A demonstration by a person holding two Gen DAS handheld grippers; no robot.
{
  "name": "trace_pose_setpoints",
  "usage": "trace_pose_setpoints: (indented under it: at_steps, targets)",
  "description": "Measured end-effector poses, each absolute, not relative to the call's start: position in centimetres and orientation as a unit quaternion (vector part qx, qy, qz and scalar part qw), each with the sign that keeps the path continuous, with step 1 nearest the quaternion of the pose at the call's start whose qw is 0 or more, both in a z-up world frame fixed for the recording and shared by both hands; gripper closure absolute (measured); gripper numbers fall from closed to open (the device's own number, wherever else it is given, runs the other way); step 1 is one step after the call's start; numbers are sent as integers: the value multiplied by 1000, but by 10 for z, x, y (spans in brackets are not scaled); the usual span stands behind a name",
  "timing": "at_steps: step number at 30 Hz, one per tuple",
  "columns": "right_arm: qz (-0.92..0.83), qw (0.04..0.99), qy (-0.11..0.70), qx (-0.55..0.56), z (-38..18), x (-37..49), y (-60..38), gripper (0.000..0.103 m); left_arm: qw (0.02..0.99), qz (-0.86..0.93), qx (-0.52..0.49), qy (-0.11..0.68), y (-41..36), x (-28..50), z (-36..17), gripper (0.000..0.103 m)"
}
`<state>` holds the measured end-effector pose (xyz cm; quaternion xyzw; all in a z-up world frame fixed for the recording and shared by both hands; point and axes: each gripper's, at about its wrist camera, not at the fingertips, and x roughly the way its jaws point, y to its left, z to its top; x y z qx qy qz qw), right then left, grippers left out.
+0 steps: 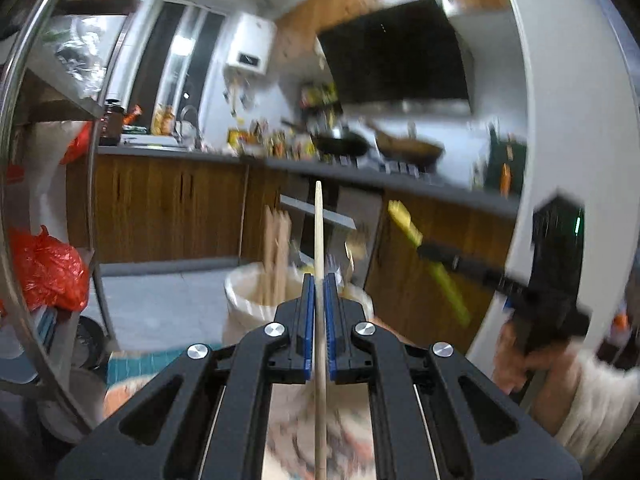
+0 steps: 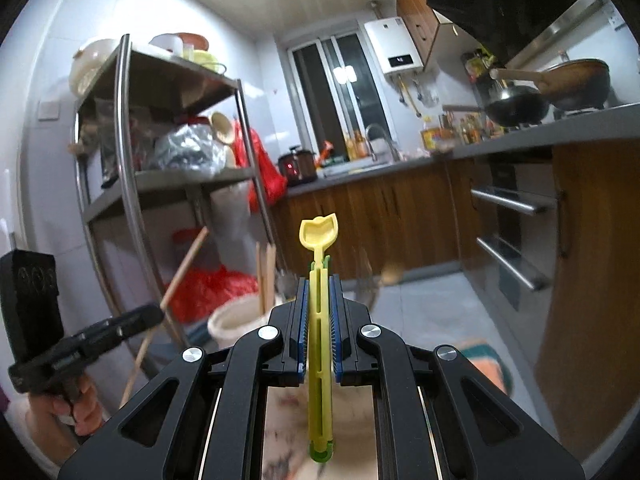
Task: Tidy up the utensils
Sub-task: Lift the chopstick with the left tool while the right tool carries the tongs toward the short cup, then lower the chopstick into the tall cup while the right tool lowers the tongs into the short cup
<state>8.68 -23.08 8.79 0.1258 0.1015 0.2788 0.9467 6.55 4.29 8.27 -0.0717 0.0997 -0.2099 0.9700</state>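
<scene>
My left gripper [image 1: 319, 292] has its blue-padded fingers [image 1: 307, 320] pressed in on a single wooden chopstick [image 1: 318, 232], which runs straight up between them, its tip pointing away from me and its lower end passing back under the gripper body. My right gripper [image 2: 319, 300] is pinched the same way on a yellow plastic utensil [image 2: 319, 264], long and slotted, with a scoop-shaped head standing past the fingertips and a green end near me.

Just beyond both grippers sits a white round holder [image 2: 236, 322] with several wooden chopsticks [image 2: 266, 276] upright in it; from the left wrist it lies just beyond my fingers, slightly to the left. From the left wrist the right gripper shows at the right, blurred, carrying the yellow utensil at a slant.

To the left stands a metal shelf rack [image 2: 124, 168] loaded with bowls and red plastic bags [image 2: 260, 168]. Farther off, the grey bench [image 2: 500, 146] runs over wooden cabinets, carrying two woks [image 2: 520, 106], bottles and a sink tap. A window [image 2: 340, 96] and a white wall heater [image 2: 394, 50] lie farthest.
</scene>
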Motion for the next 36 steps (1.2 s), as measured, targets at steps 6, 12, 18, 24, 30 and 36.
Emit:
trace_pose_setpoints:
  at_steps: [6, 12, 18, 24, 30, 36]
  targets:
    - [303, 931, 100, 180, 87, 136, -218, 92, 970, -202, -124, 61, 48, 103, 103, 98]
    - [323, 912, 116, 225, 80, 170, -211, 92, 974, -181, -135, 17, 41, 134, 111, 98]
    - [327, 912, 122, 214, 69, 175, -202, 92, 982, -155, -107, 9, 29, 158, 101, 98]
    - [306, 927, 109, 187, 58, 176, -190, 92, 983, -149, -101, 14, 31, 161, 86, 98]
    - [275, 950, 85, 124, 52, 170, -171, 92, 983, -148, -107, 20, 40, 152, 75, 98]
    - [252, 959, 93, 92, 44, 166, -167, 92, 982, -147, -111, 32, 47, 144, 65, 98]
